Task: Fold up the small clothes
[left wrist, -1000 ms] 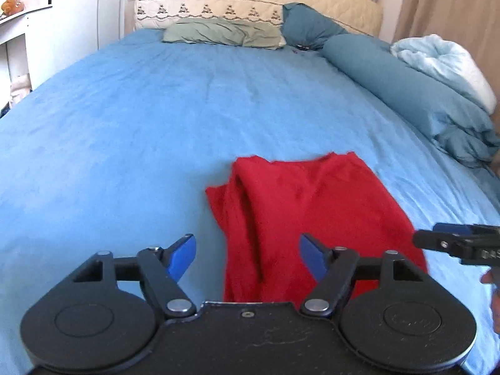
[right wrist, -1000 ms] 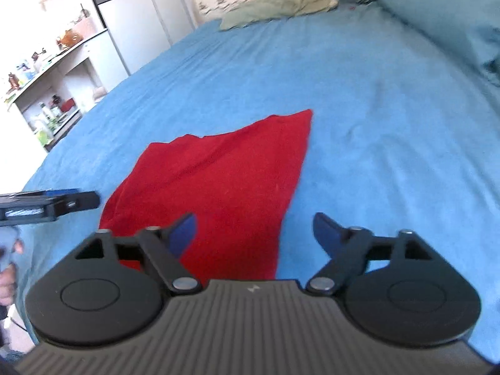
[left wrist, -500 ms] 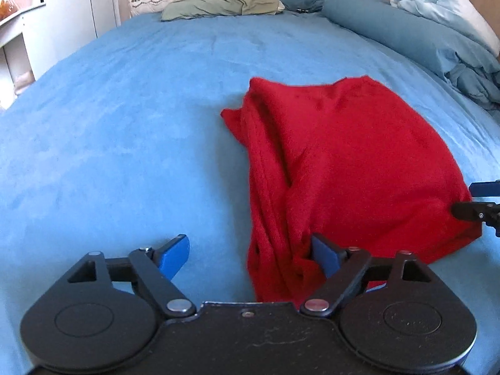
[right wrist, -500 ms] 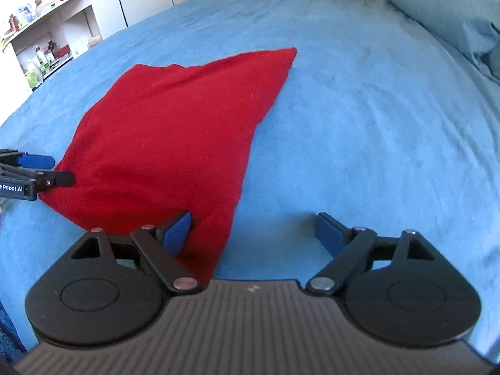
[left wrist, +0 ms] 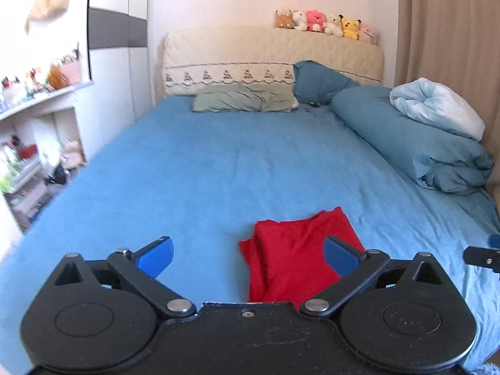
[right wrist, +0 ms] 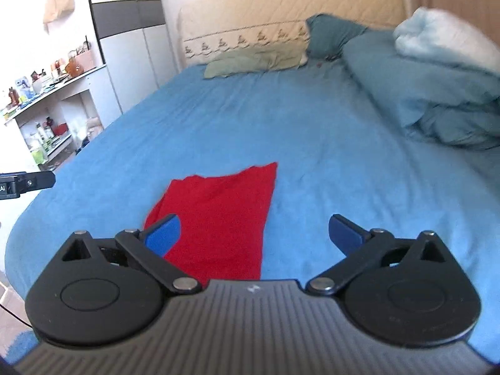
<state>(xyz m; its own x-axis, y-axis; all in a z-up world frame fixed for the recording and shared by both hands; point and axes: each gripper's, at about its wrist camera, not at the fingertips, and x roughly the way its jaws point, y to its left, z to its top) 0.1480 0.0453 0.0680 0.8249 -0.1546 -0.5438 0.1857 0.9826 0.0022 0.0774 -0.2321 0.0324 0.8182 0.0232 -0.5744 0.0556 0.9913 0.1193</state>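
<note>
Lying flat on the blue bedsheet [left wrist: 218, 168], the red garment [left wrist: 293, 250] sits folded into a narrow stack w/ layered edges along its left side. Left gripper [left wrist: 248, 253] hangs above the bed, fingers wide apart & holding nothing; garment lies below & past the gap, mostly toward the right finger [left wrist: 339, 254], whose blue pad overlaps it in view, while the left finger [left wrist: 156, 253] is over bare sheet. Right gripper [right wrist: 254, 232] also has fingers spread wide, nothing between them; in its view the red garment [right wrist: 225, 215] is under & beyond the left finger [right wrist: 164, 232], the right finger [right wrist: 343, 231] over plain sheet. Neither gripper touches the cloth. Each gripper's tip shows at the edge of the other's view. Beyond the fingers: green pillow [left wrist: 243, 97], teal duvet [left wrist: 415, 143] to the right, plush toys [left wrist: 325, 25] on the headboard.
</note>
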